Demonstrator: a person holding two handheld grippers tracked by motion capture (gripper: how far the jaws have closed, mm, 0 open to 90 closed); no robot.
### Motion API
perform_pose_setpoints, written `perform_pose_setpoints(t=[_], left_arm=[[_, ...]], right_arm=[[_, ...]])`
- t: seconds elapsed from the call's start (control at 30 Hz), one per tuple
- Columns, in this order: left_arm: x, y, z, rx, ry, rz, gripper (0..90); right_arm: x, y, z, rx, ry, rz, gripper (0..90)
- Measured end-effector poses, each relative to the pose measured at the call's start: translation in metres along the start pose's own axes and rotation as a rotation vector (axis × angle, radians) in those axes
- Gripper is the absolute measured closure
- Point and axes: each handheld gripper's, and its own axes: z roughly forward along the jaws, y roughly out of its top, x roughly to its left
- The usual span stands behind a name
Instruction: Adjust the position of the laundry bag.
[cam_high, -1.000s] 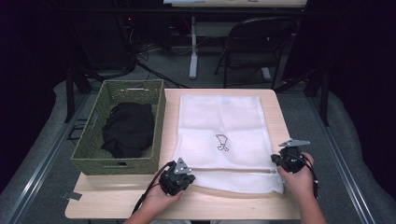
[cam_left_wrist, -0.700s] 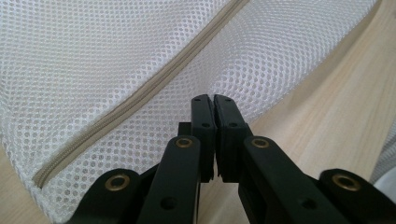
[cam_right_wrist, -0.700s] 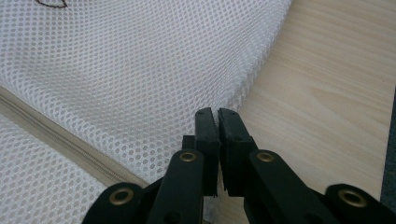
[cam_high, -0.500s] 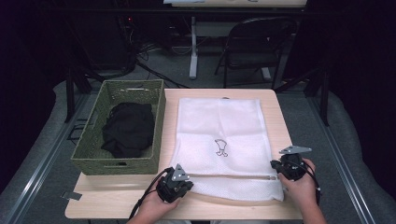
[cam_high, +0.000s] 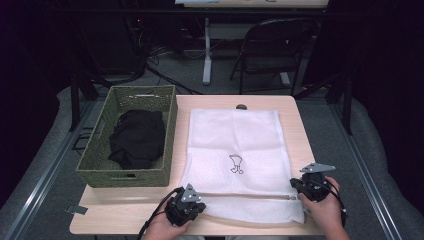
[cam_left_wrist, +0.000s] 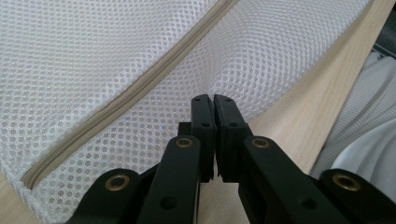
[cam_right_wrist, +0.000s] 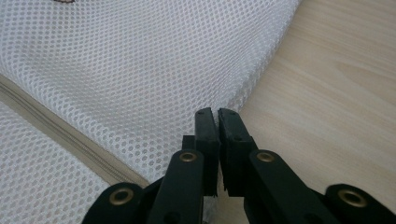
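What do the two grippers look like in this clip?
Both are black. The left gripper and right gripper each carry a grey three-cornered plate on top and trail a black cable. Close up, the jaws are flat black bars on linked arms with brass-coloured rivets.

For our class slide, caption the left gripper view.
Left gripper, jaws shut, pinches the white mesh bag's edge.

Table in front of me: light wood top (cam_high: 292, 112), two items on it.

White mesh bag (cam_high: 240, 150) lies flat across the middle and right, zipper (cam_left_wrist: 140, 84) running along near my edge. Green woven basket (cam_high: 95, 167) sits just beside it on the left, overhanging the table's left edge. Bare wood right of the bag.
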Motion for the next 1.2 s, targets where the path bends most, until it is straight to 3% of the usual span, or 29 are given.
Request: perform_pose_setpoints(t=[0.27,0.6,0.9,1.03,1.2], left_arm=[[-0.006,-0.002,0.003,0.010,-0.010,-0.001,87.8],[-0.006,-0.003,0.013,0.027,-0.020,-0.001,87.5],[-0.005,-0.004,0.013,0.022,-0.026,-0.017,84.4],[-0.002,-0.001,0.007,-0.008,-0.052,-0.039,80.2],[0.002,0.001,0.000,-0.048,-0.040,-0.051,71.6]], right_arm=[[-0.002,-0.004,0.000,0.010,-0.004,-0.001,87.3],[-0.006,-0.008,0.008,0.031,0.001,0.011,86.8],[-0.006,-0.009,0.009,0.044,-0.005,0.001,85.3],[-0.005,-0.009,0.008,0.040,-0.010,0.000,82.7],[-0.005,-0.008,0.005,0.027,-0.015,-0.008,77.5]])
